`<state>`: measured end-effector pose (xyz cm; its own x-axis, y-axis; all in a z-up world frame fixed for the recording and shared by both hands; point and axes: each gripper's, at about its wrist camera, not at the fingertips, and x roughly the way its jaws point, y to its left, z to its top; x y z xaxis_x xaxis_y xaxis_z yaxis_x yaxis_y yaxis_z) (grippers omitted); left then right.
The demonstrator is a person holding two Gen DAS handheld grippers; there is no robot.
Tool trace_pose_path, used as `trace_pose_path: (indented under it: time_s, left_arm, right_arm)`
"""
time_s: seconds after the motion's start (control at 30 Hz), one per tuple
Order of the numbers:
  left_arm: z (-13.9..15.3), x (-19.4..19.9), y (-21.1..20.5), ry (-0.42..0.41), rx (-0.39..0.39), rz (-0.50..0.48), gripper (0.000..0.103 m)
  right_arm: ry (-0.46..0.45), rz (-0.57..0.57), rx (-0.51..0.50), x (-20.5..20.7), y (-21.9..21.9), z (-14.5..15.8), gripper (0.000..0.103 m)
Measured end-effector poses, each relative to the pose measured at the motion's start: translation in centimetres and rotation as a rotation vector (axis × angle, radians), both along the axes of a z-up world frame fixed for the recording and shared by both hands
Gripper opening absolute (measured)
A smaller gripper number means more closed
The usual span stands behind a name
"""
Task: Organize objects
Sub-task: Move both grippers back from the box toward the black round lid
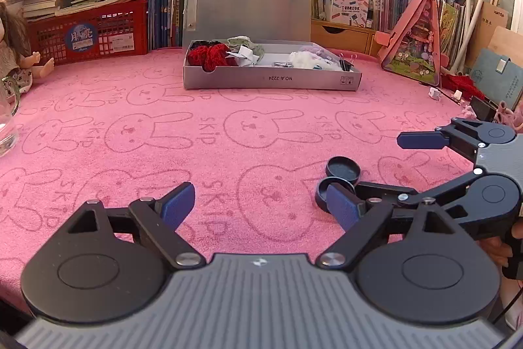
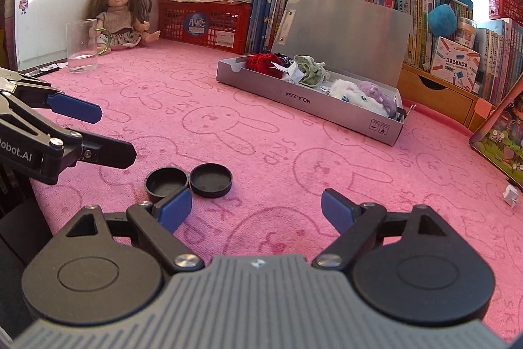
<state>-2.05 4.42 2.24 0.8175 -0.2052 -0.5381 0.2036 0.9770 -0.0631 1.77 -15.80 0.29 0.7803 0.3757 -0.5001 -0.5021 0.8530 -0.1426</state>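
Observation:
Two small black round caps lie side by side on the pink rabbit-print cloth: one (image 2: 167,181) hollow side up, the other (image 2: 211,179) beside it. They also show in the left wrist view, the far cap (image 1: 343,169) and the near one (image 1: 322,193). My left gripper (image 1: 261,205) is open and empty, its right finger next to the near cap. My right gripper (image 2: 256,208) is open and empty, its left finger just in front of the caps. The open grey box (image 1: 271,79), also in the right wrist view (image 2: 327,115), holds yarn, paper and plush bits.
A glass mug (image 2: 81,46) and a doll (image 2: 121,15) stand at the far left. A red crate (image 1: 91,35) with books, upright books and plush toys line the back. A picture board (image 1: 415,44) leans at the right. A folded paper (image 2: 510,194) lies right.

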Motion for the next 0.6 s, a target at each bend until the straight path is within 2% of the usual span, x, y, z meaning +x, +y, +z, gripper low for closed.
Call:
trace_pose_path:
  time_s: [0.23, 0.4, 0.47, 0.57, 0.6]
  left_arm:
    - [-0.8, -0.8, -0.4, 0.001, 0.021, -0.003, 0.090]
    - [-1.3, -0.5, -0.3, 0.010, -0.023, 0.016, 0.090]
    - [-1.5, -0.4, -0.5, 0.001, -0.013, 0.018, 0.090]
    - [-1.6, -0.5, -0.6, -0.007, -0.005, 0.019, 0.089]
    - [-1.6, -0.5, -0.6, -0.009, -0.008, 0.021, 0.089]
  right_arm:
    - [0.006, 0.010, -0.037, 0.7, 2.4, 0.1, 0.090]
    - [0.043, 0.032, 0.022, 0.7, 2.2, 0.0, 0.074]
    - [0.064, 0.035, 0.057, 0.8, 1.9, 0.0, 0.070]
    - [0.064, 0.042, 0.077, 0.7, 1.8, -0.1, 0.050]
    - [0.058, 0.044, 0.076, 0.6, 1.9, -0.1, 0.040]
